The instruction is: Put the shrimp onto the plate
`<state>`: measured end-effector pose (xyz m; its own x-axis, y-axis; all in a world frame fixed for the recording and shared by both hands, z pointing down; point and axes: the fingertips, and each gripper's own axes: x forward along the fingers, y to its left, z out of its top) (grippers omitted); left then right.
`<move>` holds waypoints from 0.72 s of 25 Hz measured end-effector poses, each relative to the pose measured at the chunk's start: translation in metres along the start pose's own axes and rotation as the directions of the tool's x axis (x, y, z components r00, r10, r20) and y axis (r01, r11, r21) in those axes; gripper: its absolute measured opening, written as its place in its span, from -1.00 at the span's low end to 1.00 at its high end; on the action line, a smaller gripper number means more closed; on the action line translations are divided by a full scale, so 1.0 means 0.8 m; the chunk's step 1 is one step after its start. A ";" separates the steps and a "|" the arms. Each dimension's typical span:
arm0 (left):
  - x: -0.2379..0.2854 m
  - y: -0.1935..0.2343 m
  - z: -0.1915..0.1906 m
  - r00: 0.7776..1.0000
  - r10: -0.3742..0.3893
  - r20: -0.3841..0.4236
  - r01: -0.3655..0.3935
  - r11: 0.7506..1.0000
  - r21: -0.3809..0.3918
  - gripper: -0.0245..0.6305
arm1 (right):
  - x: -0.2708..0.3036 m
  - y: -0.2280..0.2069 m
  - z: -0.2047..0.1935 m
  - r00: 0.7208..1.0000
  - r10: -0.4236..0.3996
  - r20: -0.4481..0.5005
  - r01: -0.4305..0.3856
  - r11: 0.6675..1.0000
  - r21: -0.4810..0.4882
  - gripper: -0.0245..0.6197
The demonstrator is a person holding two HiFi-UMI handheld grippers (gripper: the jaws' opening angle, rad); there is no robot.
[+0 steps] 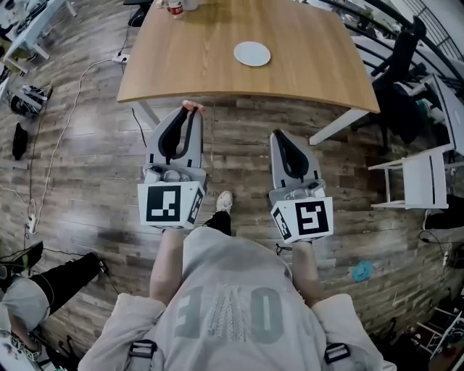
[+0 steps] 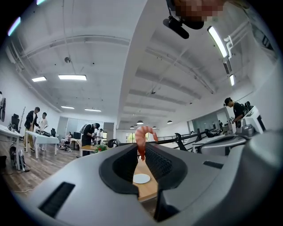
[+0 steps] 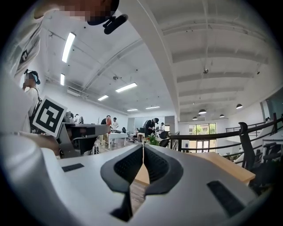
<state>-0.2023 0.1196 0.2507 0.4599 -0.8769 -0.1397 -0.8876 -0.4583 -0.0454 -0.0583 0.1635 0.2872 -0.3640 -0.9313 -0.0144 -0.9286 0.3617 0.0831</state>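
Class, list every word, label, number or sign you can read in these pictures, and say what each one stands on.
"O" and "E": on the person's shirt, among large pale letters; the others are creased and unreadable.
Left cube and right cube: black-and-white square markers, patterns only, no text.
Red-labelled item at the table's far edge: too small to read.

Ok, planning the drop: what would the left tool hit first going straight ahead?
Likely nothing: the left tool, with the shrimp, seems to clear the table edge, heading toward the plate; height is unclear.
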 end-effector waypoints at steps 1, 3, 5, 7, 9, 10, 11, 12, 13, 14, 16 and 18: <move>0.014 0.013 0.000 1.000 0.006 0.007 -0.006 1.000 0.002 -0.75 | 0.019 -0.004 0.003 1.000 0.003 0.001 -0.003 1.000 -0.007 -0.86; 0.042 0.036 0.000 1.000 0.018 0.019 -0.018 1.000 0.008 -0.75 | 0.053 -0.015 0.010 1.000 0.001 0.008 0.000 1.000 -0.018 -0.86; 0.068 0.055 -0.003 0.999 0.030 0.029 -0.030 0.999 0.012 -0.75 | 0.081 -0.027 0.014 1.000 -0.005 0.016 0.005 1.000 -0.022 -0.86; 0.089 0.066 -0.006 0.999 0.031 0.031 -0.032 0.999 0.007 -0.75 | 0.101 -0.038 0.011 1.000 -0.004 0.010 0.005 1.000 -0.027 -0.86; 0.106 0.072 -0.011 0.999 0.023 0.028 -0.024 1.000 0.004 -0.75 | 0.119 -0.048 0.001 1.000 -0.006 -0.011 0.005 0.999 -0.034 -0.86; 0.115 0.075 -0.013 1.000 0.019 0.023 -0.019 1.000 0.004 -0.75 | 0.127 -0.052 -0.005 1.000 -0.009 -0.024 0.008 0.999 -0.035 -0.86; 0.124 0.077 -0.016 1.000 0.014 0.018 -0.014 1.000 0.004 -0.75 | 0.135 -0.057 -0.009 0.999 -0.012 -0.035 0.011 0.999 -0.035 -0.86; 0.135 0.079 -0.019 1.000 0.009 0.012 -0.009 1.000 0.002 -0.75 | 0.142 -0.061 -0.012 0.999 -0.014 -0.043 0.012 0.999 -0.036 -0.86; 0.146 0.079 -0.023 1.000 0.005 0.005 -0.005 1.000 -0.001 -0.75 | 0.149 -0.067 -0.014 0.999 -0.014 -0.048 0.013 0.999 -0.038 -0.86; 0.157 0.078 -0.028 1.000 0.000 0.000 0.000 1.000 -0.003 -0.75 | 0.156 -0.073 -0.016 0.999 -0.015 -0.050 0.013 0.999 -0.041 -0.86; 0.180 0.072 -0.039 1.000 -0.017 -0.013 0.016 1.000 -0.004 -0.75 | 0.170 -0.088 -0.023 0.998 -0.021 -0.052 0.019 0.999 -0.043 -0.86; 0.202 0.063 -0.053 0.999 -0.036 -0.033 0.035 0.999 -0.006 -0.75 | 0.184 -0.106 -0.032 0.998 -0.024 -0.053 0.023 0.999 -0.022 -0.86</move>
<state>-0.1719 -0.0514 0.2679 0.4918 -0.8643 -0.1055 -0.8706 -0.4900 -0.0444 -0.0313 -0.0055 0.3032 -0.3372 -0.9407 0.0366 -0.9349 0.3392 0.1047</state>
